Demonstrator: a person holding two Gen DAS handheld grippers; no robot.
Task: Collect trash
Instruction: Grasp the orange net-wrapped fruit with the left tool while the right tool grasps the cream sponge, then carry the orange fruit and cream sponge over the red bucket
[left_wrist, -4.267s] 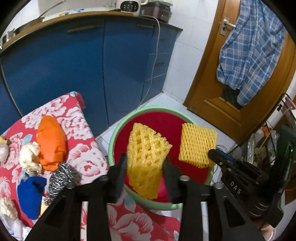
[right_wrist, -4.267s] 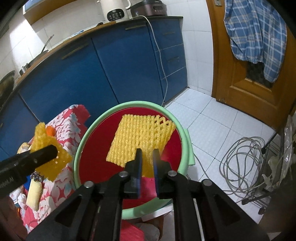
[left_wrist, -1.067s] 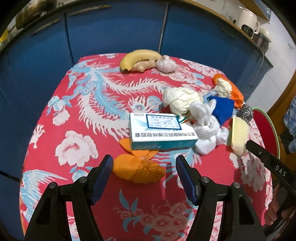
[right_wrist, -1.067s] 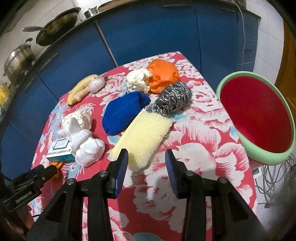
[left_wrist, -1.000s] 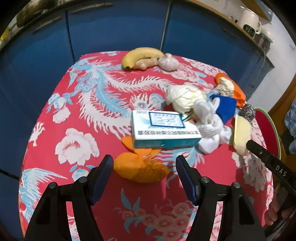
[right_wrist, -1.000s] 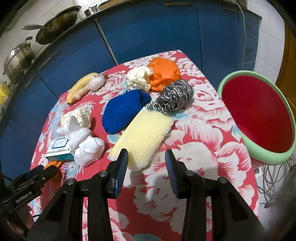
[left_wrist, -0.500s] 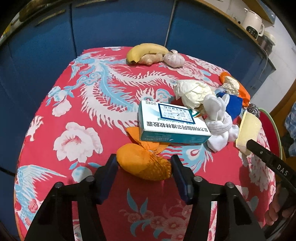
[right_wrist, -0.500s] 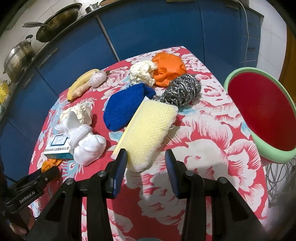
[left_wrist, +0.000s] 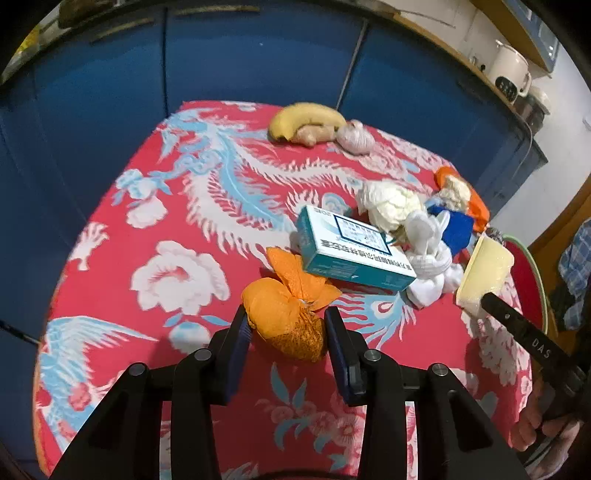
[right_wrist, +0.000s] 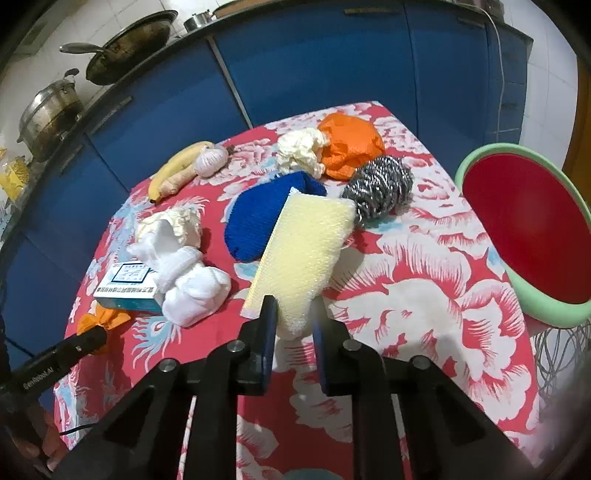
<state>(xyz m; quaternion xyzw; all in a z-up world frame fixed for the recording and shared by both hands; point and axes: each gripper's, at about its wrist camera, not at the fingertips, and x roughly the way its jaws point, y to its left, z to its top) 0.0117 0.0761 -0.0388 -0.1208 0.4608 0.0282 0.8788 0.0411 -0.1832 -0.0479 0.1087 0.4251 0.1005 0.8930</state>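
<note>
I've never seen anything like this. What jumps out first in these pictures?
A table draped in a red flowered cloth, crowded with odds and ends. At the near edge the left hand-held gripper is closing its jaws around an orange mesh bundle. The right hand-held gripper is closing on the near end of a pale yellow foam pad, tilted up off the cloth. A green-rimmed red basin waits past the table's right edge.

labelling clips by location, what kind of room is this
Most likely a home kitchen: a wok and a lidded steel pot sit on a counter over blue cabinets, and an electric kettle stands farther along. The small table wears a red floral cloth.
</note>
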